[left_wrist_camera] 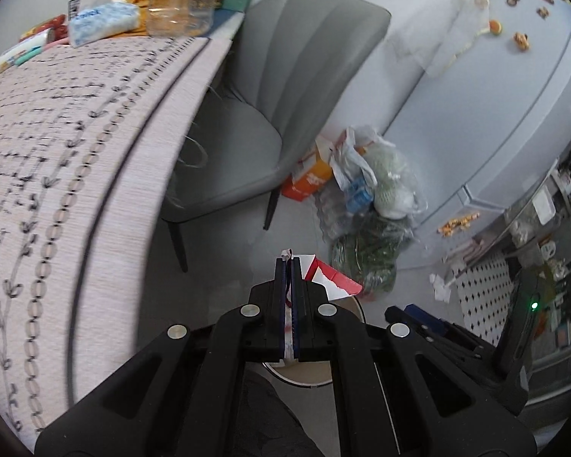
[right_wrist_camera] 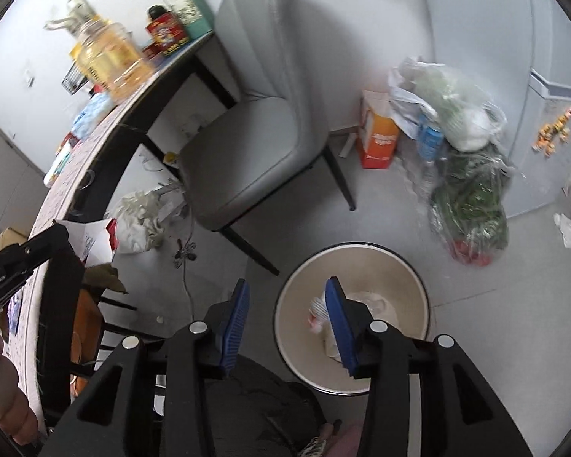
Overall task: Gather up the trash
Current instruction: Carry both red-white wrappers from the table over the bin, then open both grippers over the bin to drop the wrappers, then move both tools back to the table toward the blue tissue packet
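Currently a red-white carton (left_wrist_camera: 323, 272) is clamped flat in the left gripper (left_wrist_camera: 287, 266) beside the table (left_wrist_camera: 76, 152), right gripper (right_wrist_camera: 285, 289) spread empty over the bin (right_wrist_camera: 407, 262); if released early, the bin could be missed.

**Premises: domestic kitchen-dining area**

Worktop (left_wrist_camera: 49, 122) under a patterned cloth carries a cooking-oil bottle (right_wrist_camera: 110, 61), tissue pack (left_wrist_camera: 102, 19) and tins. A grey upholstered chair (right_wrist_camera: 255, 133) stands at its far side. A refrigerator (left_wrist_camera: 514, 87) with magnets stands right. Bagged groceries (right_wrist_camera: 464, 175), an orange carton (right_wrist_camera: 378, 141) and a round waste bin (right_wrist_camera: 415, 289) sit on the tiled floor.
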Demonstrator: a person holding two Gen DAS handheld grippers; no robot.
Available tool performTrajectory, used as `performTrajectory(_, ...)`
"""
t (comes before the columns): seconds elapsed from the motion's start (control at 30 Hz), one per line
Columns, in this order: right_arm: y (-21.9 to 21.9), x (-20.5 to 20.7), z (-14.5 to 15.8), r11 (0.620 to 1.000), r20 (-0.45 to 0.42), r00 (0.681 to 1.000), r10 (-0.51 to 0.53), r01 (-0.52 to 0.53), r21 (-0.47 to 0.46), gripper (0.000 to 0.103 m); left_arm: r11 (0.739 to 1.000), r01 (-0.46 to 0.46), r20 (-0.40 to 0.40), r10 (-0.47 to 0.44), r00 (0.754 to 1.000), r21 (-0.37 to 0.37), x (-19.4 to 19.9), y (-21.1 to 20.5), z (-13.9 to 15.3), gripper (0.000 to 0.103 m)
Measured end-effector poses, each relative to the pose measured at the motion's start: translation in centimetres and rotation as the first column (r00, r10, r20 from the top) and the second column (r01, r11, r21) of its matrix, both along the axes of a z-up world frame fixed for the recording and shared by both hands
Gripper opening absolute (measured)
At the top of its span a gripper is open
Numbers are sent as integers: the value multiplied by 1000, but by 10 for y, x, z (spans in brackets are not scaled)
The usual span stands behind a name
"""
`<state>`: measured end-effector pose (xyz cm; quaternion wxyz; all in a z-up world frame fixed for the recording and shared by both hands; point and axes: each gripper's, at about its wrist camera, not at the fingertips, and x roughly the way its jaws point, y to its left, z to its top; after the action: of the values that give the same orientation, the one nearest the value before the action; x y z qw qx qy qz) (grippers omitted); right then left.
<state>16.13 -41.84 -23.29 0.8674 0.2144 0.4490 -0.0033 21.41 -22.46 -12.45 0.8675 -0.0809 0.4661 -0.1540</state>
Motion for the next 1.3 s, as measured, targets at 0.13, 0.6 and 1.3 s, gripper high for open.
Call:
performTrajectory(0.13, -22, -9, -1, 999, 5, 999, -49, 49, 10, 48, 999, 44, -29, -44, 999, 9, 3, -21, -11, 3)
performTrajectory(0.6, -78, -39, 12, 982, 39, 981, -189, 189, 23, 57, 984, 164, -45, -168, 985, -75, -4, -62, -20, 81)
performTrajectory(1.3, 1, -23, 61, 998, 131, 990, -58, 56, 22, 85, 993, -80, 114, 90, 989, -90, -23, 71, 51, 97)
